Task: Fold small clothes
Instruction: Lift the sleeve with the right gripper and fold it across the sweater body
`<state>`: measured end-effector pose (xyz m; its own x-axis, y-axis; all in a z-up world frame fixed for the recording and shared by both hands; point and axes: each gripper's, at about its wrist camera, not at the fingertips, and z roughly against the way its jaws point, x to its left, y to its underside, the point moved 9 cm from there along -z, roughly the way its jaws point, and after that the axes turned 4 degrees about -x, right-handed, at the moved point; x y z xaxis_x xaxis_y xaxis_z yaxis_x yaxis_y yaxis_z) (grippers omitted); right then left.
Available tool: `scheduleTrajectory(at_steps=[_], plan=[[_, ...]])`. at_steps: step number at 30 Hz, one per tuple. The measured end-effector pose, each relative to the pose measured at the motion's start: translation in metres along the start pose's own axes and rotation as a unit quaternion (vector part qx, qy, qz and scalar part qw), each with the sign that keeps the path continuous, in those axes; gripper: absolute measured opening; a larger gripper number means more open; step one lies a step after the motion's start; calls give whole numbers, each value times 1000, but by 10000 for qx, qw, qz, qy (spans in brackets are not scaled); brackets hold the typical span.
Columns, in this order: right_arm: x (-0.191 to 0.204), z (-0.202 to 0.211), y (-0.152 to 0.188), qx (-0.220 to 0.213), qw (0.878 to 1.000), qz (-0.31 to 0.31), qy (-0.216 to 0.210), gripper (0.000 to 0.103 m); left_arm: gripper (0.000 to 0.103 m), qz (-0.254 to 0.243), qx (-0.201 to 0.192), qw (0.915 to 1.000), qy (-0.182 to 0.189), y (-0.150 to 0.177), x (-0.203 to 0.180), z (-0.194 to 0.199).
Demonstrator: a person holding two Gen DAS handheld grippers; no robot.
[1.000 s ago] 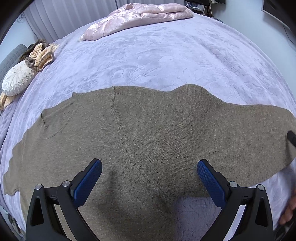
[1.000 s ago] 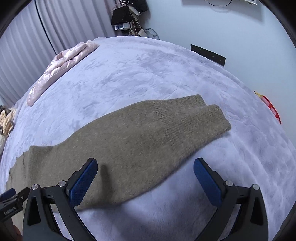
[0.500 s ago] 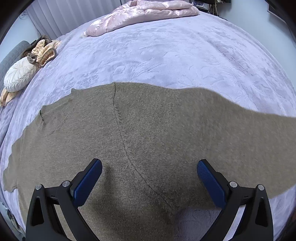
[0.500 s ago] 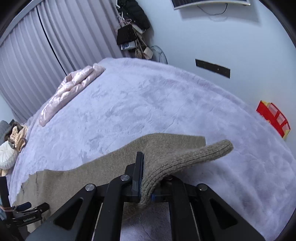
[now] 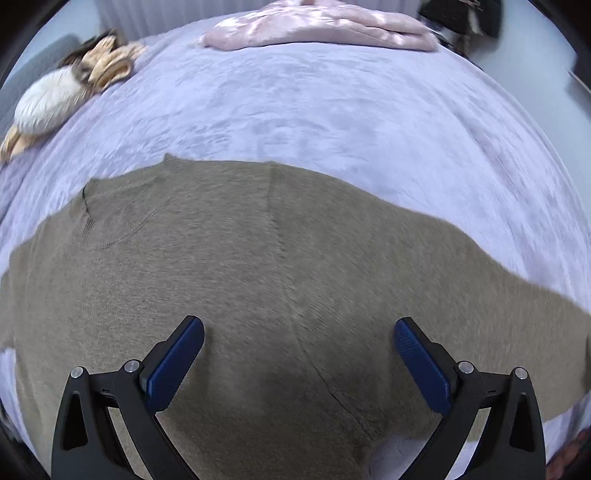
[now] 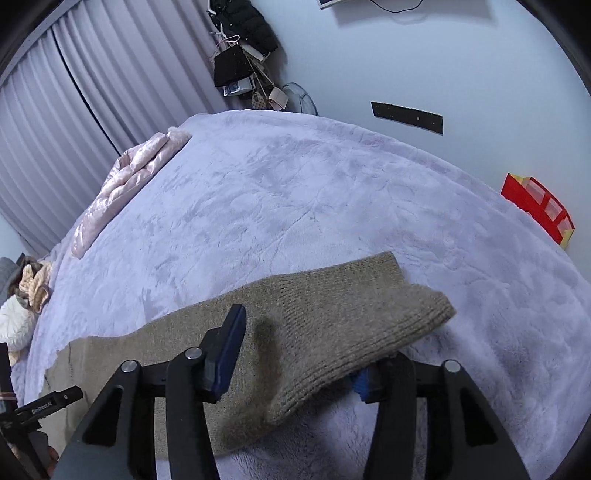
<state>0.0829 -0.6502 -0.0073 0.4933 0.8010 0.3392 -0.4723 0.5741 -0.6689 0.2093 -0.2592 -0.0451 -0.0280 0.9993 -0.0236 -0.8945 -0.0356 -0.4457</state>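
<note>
On the lilac plush bedspread (image 6: 332, 192) lies the thing I am folding, a taupe knitted sweater (image 5: 258, 266), spread flat across the near part of the bed, its collar to the left in my left wrist view and one sleeve running off to the right. My left gripper (image 5: 295, 354) hangs just over the sweater's body with its blue pads (image 5: 177, 362) spread wide and nothing between them. My right gripper (image 6: 295, 354) sits at the sleeve (image 6: 354, 332); the ribbed cuff end is humped up and drapes over the right finger, hiding most of its pad, while the left finger stands clear beside the fabric. The jaws are parted about the width of the sleeve, and I cannot tell whether they still pinch any cloth or have let go.

The only writing I can make out is small white lettering on the other handle (image 6: 48, 400) at the lower left of the right wrist view — it seems to read "GenRobot.AI", though it is tiny.

Further out: a pink quilted jacket (image 5: 317, 26) folded at the far edge of the bed, a white ribbed cushion (image 5: 48, 103) and a beige bundle (image 5: 107, 62) at the left corner, pleated curtains (image 6: 55, 110), dark clothes and bags (image 6: 243, 48) hanging in the corner, a black strip (image 6: 406, 116) on the wall — and a red box (image 6: 535, 206) past the bed's right side.
</note>
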Motion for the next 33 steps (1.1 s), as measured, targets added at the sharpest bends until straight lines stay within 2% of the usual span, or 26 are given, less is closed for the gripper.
scheduleTrajectory(at_steps=[1,2,3,5,9,14,17,25,33], plan=[[1,0,0,-14,10000,-6,-22,55,103,110,30,9999,-71,-3,6,-5],[2,0,0,-23,10000,40,-12,47,103,152,76,9998,-132,-3,9,-11],[5,-2,1,-12,9999,120,-7,27,103,133,169,9996,-183,-2,10,-19],[12,-7,4,101,9996,278,11,11,103,-52,189,9992,-335,2,7,-29],[21,4,3,-81,9987,481,131,8,103,-469,-115,9973,-555,3,-4,-26],[44,30,-11,-357,9968,705,77,8,103,-155,49,9997,-208,2,3,-18],[68,44,-20,-479,9949,882,-19,8,103,-299,-10,9994,-199,2,6,-11],[162,75,-21,-697,9853,1506,-410,7,103,-177,-7,9998,-45,3,33,-1],[264,89,15,-669,9717,2130,-769,7,103,-51,13,10000,47,16,92,7]])
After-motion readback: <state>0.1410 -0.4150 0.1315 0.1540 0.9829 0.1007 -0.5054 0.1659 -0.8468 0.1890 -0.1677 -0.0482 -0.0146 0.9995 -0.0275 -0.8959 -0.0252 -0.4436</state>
